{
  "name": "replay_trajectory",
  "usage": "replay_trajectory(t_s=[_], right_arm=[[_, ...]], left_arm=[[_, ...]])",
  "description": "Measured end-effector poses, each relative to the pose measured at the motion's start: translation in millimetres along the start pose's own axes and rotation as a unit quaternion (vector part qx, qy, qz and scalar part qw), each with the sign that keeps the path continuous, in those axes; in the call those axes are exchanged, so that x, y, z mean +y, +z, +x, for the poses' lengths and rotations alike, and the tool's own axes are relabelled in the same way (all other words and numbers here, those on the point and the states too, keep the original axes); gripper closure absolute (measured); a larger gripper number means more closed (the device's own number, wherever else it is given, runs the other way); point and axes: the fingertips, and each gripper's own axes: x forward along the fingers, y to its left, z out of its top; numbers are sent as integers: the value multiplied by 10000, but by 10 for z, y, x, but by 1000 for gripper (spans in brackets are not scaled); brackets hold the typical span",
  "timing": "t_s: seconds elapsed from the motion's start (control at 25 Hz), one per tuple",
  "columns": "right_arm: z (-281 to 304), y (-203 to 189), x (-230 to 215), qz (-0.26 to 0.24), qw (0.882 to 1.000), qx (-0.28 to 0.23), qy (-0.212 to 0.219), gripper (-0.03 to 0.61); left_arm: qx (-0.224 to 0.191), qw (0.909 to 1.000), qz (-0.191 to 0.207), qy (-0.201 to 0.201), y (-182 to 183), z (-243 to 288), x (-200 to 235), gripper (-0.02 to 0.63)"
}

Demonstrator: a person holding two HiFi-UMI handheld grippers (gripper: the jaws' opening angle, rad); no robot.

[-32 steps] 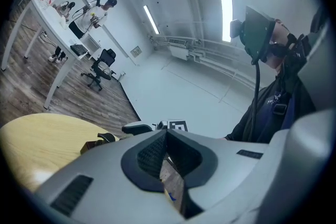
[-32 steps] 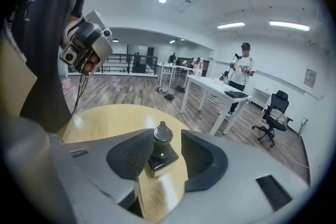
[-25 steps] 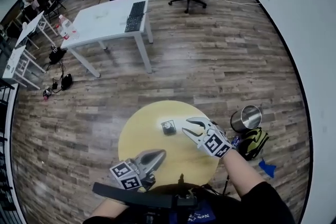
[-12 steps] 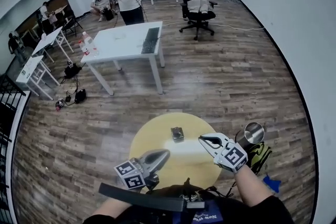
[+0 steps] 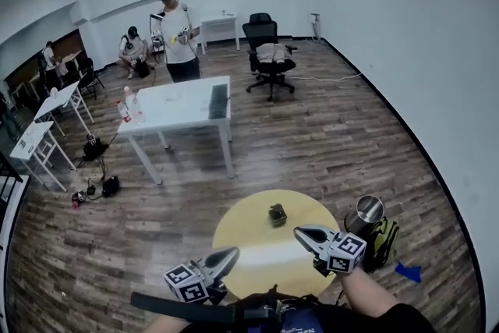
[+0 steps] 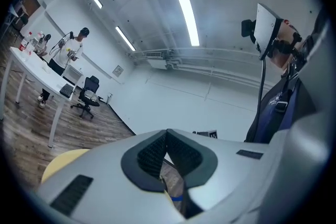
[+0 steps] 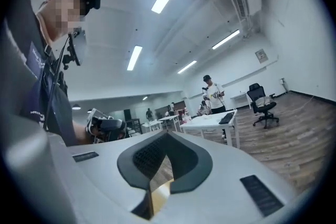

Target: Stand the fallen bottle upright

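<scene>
A small dark bottle (image 5: 277,214) sits on the round yellow table (image 5: 249,253), past its middle, and looks upright. Neither gripper touches it. In the head view my right gripper (image 5: 299,231) hovers over the table's right part, a little nearer than the bottle. Its jaws meet at the tips with nothing between them (image 7: 168,135). My left gripper (image 5: 232,252) is at the table's near left edge, farther from the bottle. Its jaws also meet at the tips and are empty (image 6: 167,132). Both gripper views look level across the room and do not show the bottle.
A metal canister (image 5: 366,212) and a yellow-black bag (image 5: 383,242) stand on the floor right of the yellow table. Farther off are a white desk (image 5: 183,107) with a keyboard, an office chair (image 5: 265,54) and a standing person (image 5: 175,31).
Both grippers have drawn back from the bottle and risen. The right jaws, open a second ago, have closed empty. The head view has tilted up onto the room.
</scene>
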Motion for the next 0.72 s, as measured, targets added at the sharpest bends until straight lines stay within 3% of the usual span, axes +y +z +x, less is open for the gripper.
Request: replay_trajectory(t_s=[0.2,0.44,0.72], right_arm=[[-75,135,367,22,9999,-128,-81,563],[-333,307,439,-165,9998,-77,29,563],[-762,320,334,-311,9995,54,-61,563]], left_arm=[[5,9999,132,63,47,-373,-205,611],[-309,9994,81,93,91,-258,-492,611],[-308,9995,5,31,-147,8,-716,611]])
